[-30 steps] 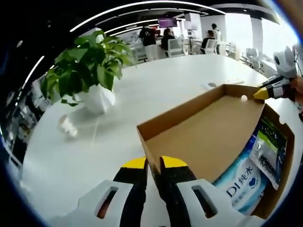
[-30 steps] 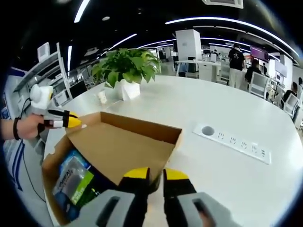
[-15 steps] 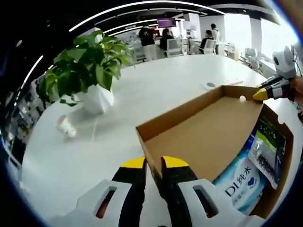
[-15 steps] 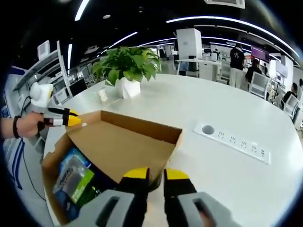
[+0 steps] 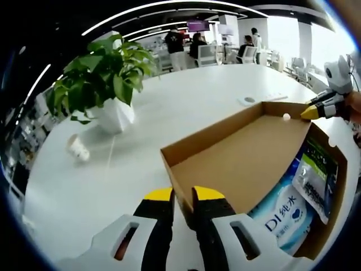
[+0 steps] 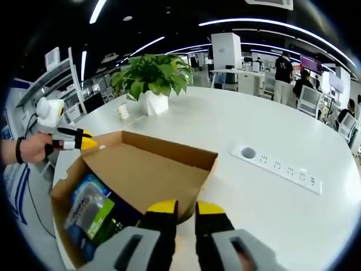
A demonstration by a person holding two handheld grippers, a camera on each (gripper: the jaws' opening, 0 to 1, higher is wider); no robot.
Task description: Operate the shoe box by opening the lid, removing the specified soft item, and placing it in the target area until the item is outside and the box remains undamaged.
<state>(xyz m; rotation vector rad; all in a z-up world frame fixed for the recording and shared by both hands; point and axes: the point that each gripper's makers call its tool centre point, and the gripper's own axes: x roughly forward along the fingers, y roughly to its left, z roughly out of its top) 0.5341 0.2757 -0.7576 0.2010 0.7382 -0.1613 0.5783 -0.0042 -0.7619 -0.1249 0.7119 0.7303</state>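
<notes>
The brown cardboard lid (image 5: 242,158) is tipped up over the shoe box (image 5: 340,186). My left gripper (image 5: 181,196) is shut on the lid's near corner rim. At the far corner my right gripper (image 5: 309,113) pinches the same lid. Under the lid lie a blue-and-white soft pack (image 5: 282,213) and a green-grey pouch (image 5: 317,175). In the right gripper view my right gripper (image 6: 186,207) grips the lid (image 6: 146,175) from below, and the left gripper (image 6: 87,144), held by a hand, holds its left corner. The pouch (image 6: 90,212) shows inside the box (image 6: 59,210).
A potted plant (image 5: 101,73) (image 6: 152,76) and a paper cup (image 5: 77,148) (image 6: 122,112) stand on the white table beyond the box. A built-in power strip (image 6: 279,168) lies to the right. People sit at desks far behind.
The lid has risen a little on the far side, and more of the packs beneath shows. Both grippers keep their hold.
</notes>
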